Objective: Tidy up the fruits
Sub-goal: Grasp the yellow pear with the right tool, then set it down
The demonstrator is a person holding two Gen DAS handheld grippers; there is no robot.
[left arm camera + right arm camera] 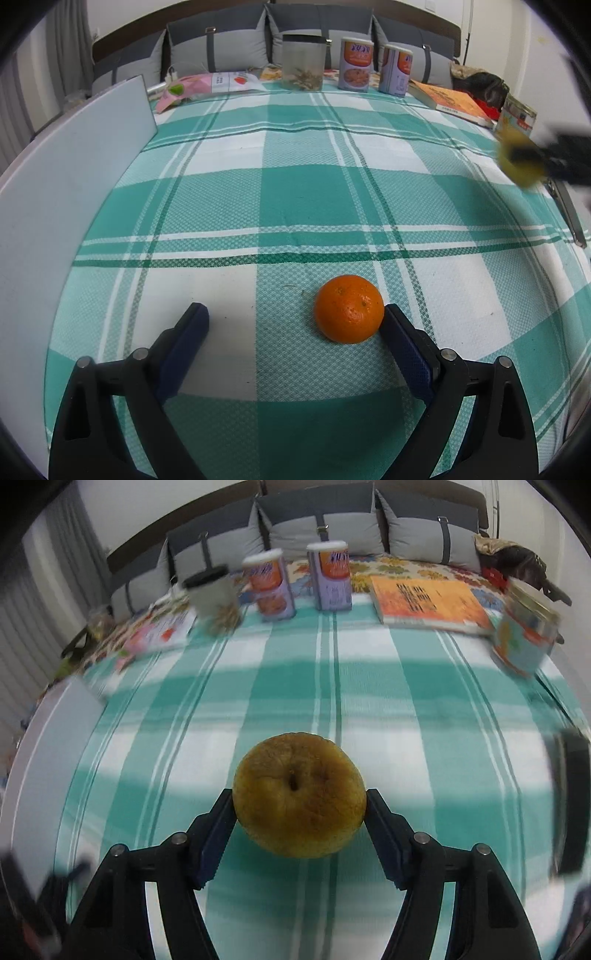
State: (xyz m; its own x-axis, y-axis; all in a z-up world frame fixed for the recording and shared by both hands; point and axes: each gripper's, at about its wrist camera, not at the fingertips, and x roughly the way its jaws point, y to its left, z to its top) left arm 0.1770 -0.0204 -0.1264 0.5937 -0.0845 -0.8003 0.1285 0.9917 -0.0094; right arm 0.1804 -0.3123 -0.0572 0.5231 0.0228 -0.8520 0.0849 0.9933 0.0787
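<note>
While clenched on a browned yellow apple (300, 800), right gripper (300, 805) lifted clear above green plaid tablecloth (424, 720). Left gripper (295, 325) released, jaws wide; orange (349, 308) on tablecloth between them, touching right finger (404, 350), apart from left.

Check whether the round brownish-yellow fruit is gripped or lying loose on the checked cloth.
Gripped. The right gripper has both blue pads against the sides of the round brownish-yellow fruit, above the green checked cloth.
</note>
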